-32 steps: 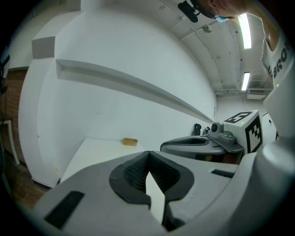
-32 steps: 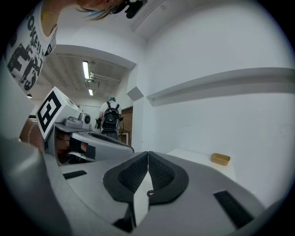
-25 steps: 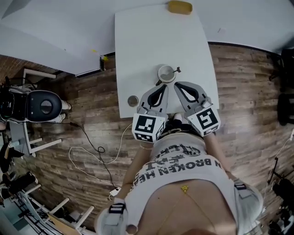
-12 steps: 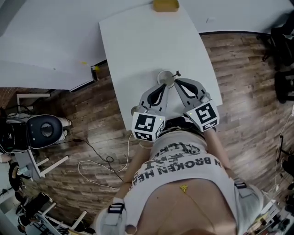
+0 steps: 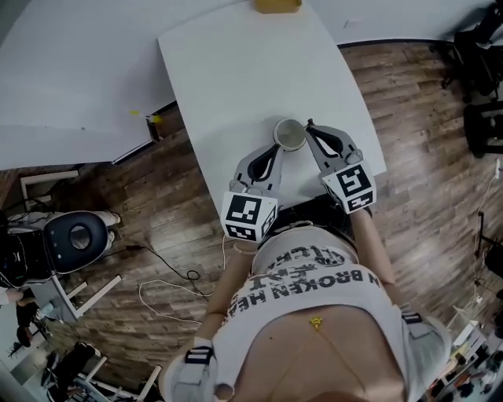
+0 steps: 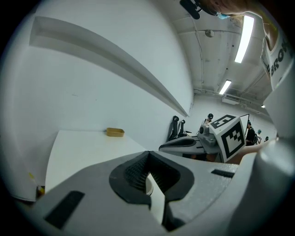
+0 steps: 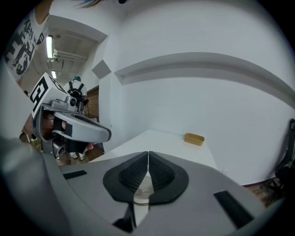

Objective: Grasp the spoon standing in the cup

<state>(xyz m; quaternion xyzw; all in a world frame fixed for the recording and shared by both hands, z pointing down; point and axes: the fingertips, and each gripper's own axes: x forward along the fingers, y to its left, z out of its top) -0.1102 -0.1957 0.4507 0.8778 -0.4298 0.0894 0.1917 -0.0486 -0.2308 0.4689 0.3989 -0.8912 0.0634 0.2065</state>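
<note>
Cup (image 5: 276,132) on bench (image 5: 236,71). Left tongs (image 5: 275,149) at cup's near-left, right tongs (image 5: 309,127) at cup's right. Both pressed together, pinching nothing. Spoon axis, heading indiscernible.

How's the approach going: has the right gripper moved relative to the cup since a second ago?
Yes. The right gripper has advanced: its fingers, short of the cup before, now lie beside the cup's right rim.

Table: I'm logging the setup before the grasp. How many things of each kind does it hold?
cup: 1
spoon: 1
yellow tray: 1
Total: 3
</note>
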